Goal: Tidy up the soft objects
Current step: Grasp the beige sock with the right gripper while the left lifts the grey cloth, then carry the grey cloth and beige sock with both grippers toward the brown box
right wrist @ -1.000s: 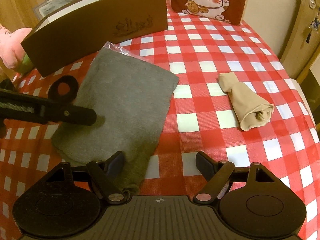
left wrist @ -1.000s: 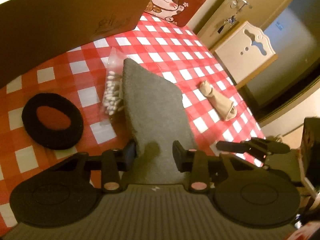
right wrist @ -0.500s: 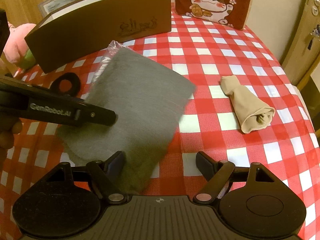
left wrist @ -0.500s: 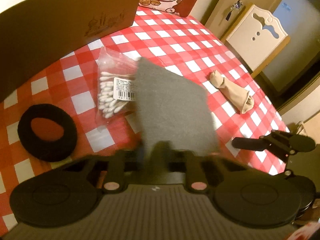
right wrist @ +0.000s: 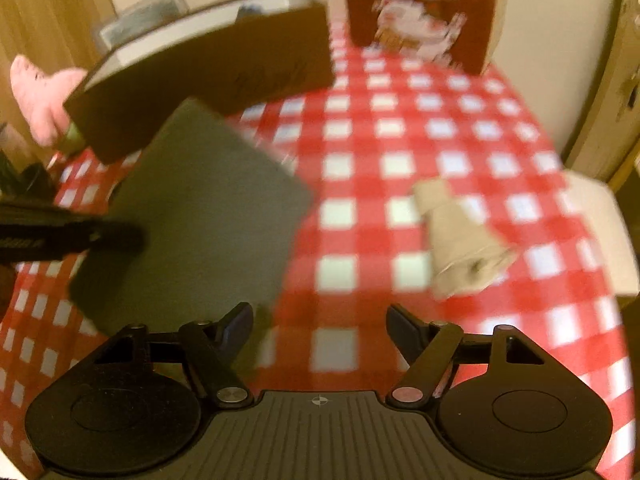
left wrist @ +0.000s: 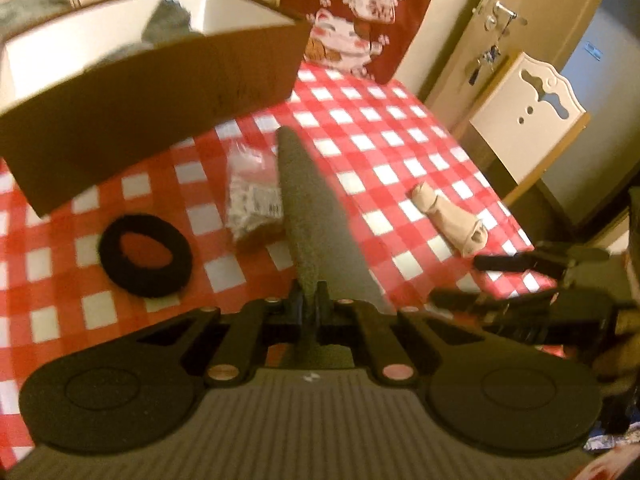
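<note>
The left gripper (left wrist: 308,304) is clamped on the near edge of the grey cloth (left wrist: 310,216), its two fingers pressed together with the fabric pinched between them. The cloth is lifted off the checkered tablecloth (left wrist: 384,148) and stands out ahead of the gripper, seen edge-on from the left wrist and as a broad flat sheet (right wrist: 200,216) from the right. Its far corner reaches toward the brown box (left wrist: 152,100), which sits at the back of the table with another grey item (left wrist: 166,22) inside it. Just left of the cloth lies a clear bag of cotton swabs (left wrist: 252,200), and further left of that a black ring (left wrist: 145,254) rests flat. Right of the cloth, well apart from it, a rolled beige sock (left wrist: 450,216) lies on the tablecloth. The right gripper (right wrist: 319,330) hovers low over the table to the right of the cloth, its fingers spread wide with nothing between them. A red lucky-cat hanging (left wrist: 356,20) stands behind the box.
</note>
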`<action>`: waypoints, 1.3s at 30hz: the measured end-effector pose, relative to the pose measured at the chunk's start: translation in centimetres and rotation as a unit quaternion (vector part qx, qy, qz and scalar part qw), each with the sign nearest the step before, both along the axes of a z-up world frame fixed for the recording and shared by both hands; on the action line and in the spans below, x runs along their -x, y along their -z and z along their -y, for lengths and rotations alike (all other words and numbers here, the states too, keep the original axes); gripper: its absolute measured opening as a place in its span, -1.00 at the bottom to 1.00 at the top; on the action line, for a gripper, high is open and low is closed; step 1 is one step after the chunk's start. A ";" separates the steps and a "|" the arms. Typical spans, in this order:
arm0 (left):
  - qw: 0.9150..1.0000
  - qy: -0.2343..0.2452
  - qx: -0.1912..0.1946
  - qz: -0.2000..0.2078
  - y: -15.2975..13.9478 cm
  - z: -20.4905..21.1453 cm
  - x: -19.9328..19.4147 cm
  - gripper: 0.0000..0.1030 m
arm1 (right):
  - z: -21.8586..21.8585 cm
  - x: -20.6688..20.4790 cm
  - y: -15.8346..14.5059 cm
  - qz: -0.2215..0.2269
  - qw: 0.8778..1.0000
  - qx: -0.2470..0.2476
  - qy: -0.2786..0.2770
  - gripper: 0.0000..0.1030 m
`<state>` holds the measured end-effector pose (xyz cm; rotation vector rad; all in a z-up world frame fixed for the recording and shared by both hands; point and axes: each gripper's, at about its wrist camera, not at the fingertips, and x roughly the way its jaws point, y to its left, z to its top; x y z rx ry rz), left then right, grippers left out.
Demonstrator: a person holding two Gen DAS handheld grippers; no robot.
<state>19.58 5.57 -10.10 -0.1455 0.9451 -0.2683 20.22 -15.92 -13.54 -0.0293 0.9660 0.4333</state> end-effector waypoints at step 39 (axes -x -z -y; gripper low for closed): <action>0.990 -0.062 -0.110 -0.066 3.7 6.1 -5.6 -0.51 | 7.6 -7.1 2.4 -0.016 1.000 -0.005 -0.013 -0.63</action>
